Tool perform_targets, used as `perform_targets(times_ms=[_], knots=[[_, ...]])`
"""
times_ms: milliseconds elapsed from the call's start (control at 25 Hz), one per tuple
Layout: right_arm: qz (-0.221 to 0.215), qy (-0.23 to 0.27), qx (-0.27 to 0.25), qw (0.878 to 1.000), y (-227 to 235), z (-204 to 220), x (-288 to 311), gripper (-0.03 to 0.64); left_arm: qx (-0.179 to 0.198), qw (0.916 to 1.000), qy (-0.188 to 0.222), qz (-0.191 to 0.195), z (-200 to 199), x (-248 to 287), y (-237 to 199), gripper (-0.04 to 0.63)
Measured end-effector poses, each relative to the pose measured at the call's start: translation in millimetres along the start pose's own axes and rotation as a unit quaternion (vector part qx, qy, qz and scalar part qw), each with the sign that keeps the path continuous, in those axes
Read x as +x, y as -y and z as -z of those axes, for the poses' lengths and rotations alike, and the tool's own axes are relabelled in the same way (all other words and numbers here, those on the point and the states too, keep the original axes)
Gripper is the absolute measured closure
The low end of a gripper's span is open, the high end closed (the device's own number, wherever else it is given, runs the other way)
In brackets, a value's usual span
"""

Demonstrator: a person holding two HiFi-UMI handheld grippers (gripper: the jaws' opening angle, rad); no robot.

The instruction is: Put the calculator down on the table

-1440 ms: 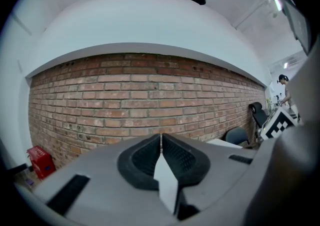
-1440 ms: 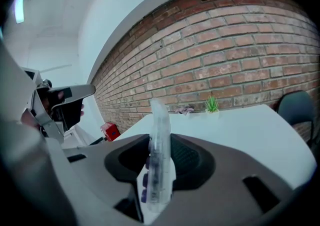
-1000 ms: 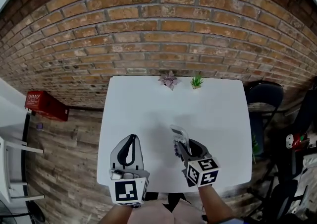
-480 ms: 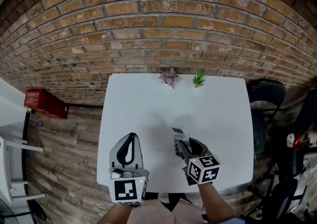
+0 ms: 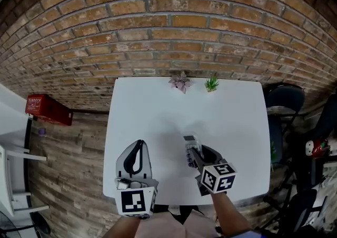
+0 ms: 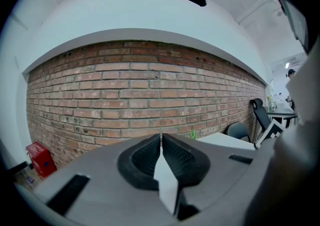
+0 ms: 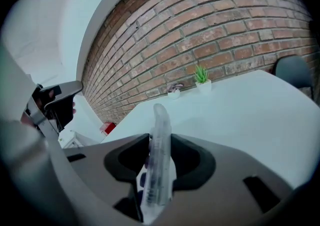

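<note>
A slim translucent calculator (image 5: 190, 145) stands on edge between the pads of my right gripper (image 5: 194, 154), low over the white table (image 5: 158, 110) near its front edge. In the right gripper view the calculator (image 7: 161, 120) rises upright between the two dark pads of the right gripper (image 7: 160, 142), which touch it on both sides while the jaws are opening slightly. My left gripper (image 5: 139, 145) hovers at the table's front left. Its jaws meet at the tip in the left gripper view (image 6: 161, 139), with nothing between them.
Two small potted plants, one purplish (image 5: 180, 82) and one green (image 5: 211, 83), stand at the table's far edge against the brick wall. A black chair (image 5: 283, 103) is at the right and a red box (image 5: 48, 111) on the floor at the left.
The right gripper has rolled a little with the calculator in it and stays at the same spot. The left gripper has not moved.
</note>
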State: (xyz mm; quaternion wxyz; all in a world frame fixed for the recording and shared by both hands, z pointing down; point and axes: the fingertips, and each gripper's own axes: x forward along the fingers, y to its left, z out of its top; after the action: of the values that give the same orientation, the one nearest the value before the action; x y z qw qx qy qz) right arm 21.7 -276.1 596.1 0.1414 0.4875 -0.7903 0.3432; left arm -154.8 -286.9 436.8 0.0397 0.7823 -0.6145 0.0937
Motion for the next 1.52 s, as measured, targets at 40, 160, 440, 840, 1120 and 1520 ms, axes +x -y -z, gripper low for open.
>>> perform_targets(times_ms=[40,160,440,840,1120,1520], knots=[[0.003,-0.003,-0.001,1.0,2,2,1,0.479,-0.001,1.0,-0.003,-0.001,1,0,0,0.574],[0.007,-0.006,-0.001,1.0,8,5,0,0.48,0.0,1.0,0.003,0.001,-2,3,0,0.574],[0.008,0.0,0.003,1.0,13,5,2,0.48,0.0,1.0,0.002,0.007,-2,8,5,0.574],[0.023,-0.002,-0.01,1.0,31,6,2,0.453,-0.006,1.0,-0.002,0.006,-4,14,9,0.574],[0.028,0.002,-0.009,1.0,46,7,1,0.435,0.005,0.9999,-0.009,0.009,1,16,11,0.574],[0.035,0.0,-0.004,0.999,66,15,3,0.425,0.013,0.9998,-0.011,0.012,1,21,17,0.574]])
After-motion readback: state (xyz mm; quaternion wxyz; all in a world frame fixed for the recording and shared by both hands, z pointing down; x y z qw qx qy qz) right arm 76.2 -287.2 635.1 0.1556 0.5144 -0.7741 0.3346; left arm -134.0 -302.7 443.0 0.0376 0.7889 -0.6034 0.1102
